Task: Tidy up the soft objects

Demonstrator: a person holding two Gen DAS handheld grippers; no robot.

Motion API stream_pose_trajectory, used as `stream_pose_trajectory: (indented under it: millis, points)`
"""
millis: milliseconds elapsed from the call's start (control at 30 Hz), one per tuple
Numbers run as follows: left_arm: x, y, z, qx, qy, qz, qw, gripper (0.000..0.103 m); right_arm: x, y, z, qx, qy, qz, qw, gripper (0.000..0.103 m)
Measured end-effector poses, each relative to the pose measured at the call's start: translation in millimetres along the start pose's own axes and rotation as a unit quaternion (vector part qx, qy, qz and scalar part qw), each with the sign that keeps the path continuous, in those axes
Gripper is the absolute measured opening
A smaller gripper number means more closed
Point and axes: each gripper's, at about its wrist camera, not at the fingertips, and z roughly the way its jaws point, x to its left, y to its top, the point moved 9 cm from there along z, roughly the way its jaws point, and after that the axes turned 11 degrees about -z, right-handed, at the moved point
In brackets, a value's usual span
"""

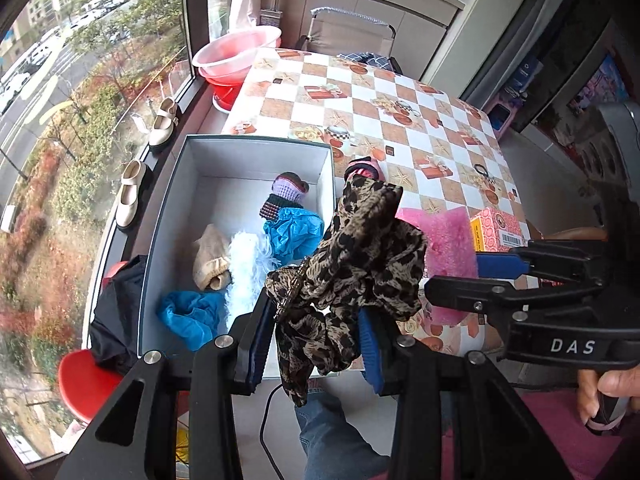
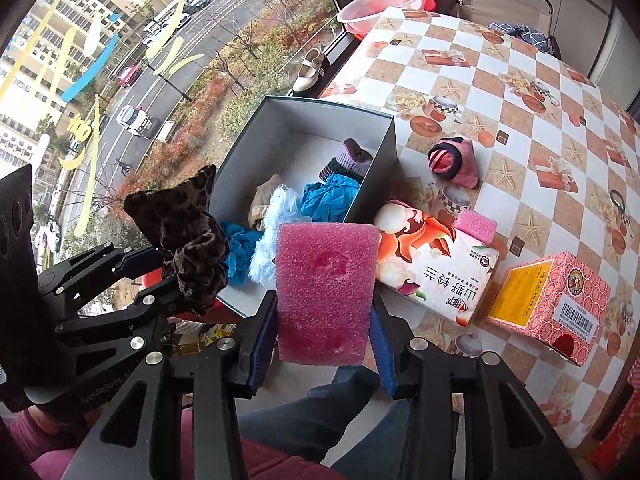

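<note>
Leopard scarf (image 1: 352,264) clamped in my left gripper (image 1: 316,344), held over the box's (image 1: 256,152) near right corner. Pink sponge (image 2: 326,292) pinched in my right gripper (image 2: 324,344), just right of it. Box holds blue cloths (image 1: 294,232) and socks (image 1: 290,190).

We could not see the box (image 1: 256,152) floor behind the leopard scarf (image 1: 352,264). The pink sponge (image 2: 326,292) hid the box's near corner, and the table (image 2: 520,92) ran off frame.
</note>
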Motion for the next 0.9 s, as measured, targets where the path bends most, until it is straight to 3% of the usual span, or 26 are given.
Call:
stream_pose_trajectory:
  millis: [433,900]
  points:
    - [29.3,-3.3,-4.9,-0.010,0.004,-0.056,0.9984,0.042,19.0,3.3,15.7,0.027,0.001,-0.041,0.999,0.045]
    - [30.6,-4.0,-6.4,-0.010,0.001,-0.056,0.9984,0.042,18.5,3.7,17.2,0.030,-0.001,-0.038,0.999,0.045]
